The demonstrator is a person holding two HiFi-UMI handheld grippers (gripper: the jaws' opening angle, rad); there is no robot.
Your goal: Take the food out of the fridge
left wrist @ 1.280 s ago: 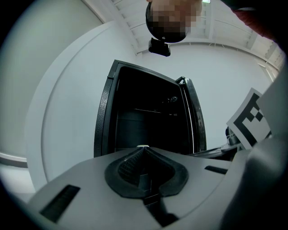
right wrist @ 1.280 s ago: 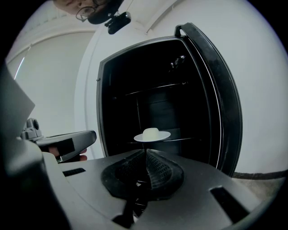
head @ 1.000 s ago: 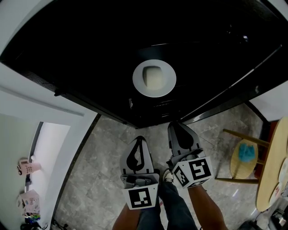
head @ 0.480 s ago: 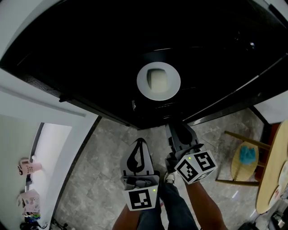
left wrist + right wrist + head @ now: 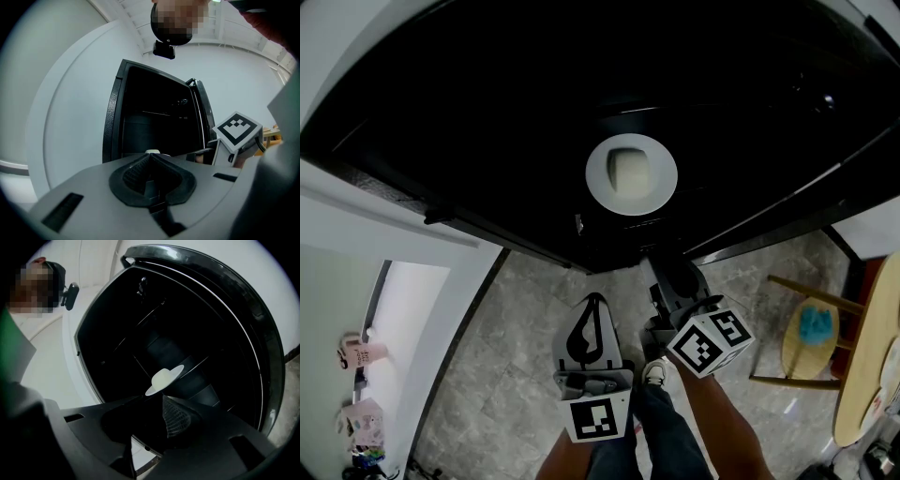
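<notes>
Both forearms reach forward from the bottom of the head view, each carrying a grey plastic tool with a black-and-white marker cube at its rear. The left hand-held gripper (image 5: 592, 302) points level at the fridge (image 5: 487, 112) and stands just short of it, over the floor (image 5: 516, 337). Its jaws are pressed together on nothing, their ribbed black pads meeting at the tip in its own view (image 5: 150, 157). The right hand-held gripper (image 5: 668, 265) sits further ahead, its tips at the fridge's lower edge and its cube rolled to one side. Its jaws have just been opening and stand spread, one mesh-textured pad (image 5: 176, 420) showing, with nothing between them.

The fridge is open, its inside black and glossy. On a dark shelf there rests a round, flat white plate (image 5: 598, 178) bearing a pale, smooth, rounded block of food (image 5: 629, 167), ahead of the right tool and well apart from it. The floor is grey mottled stone tile.
</notes>
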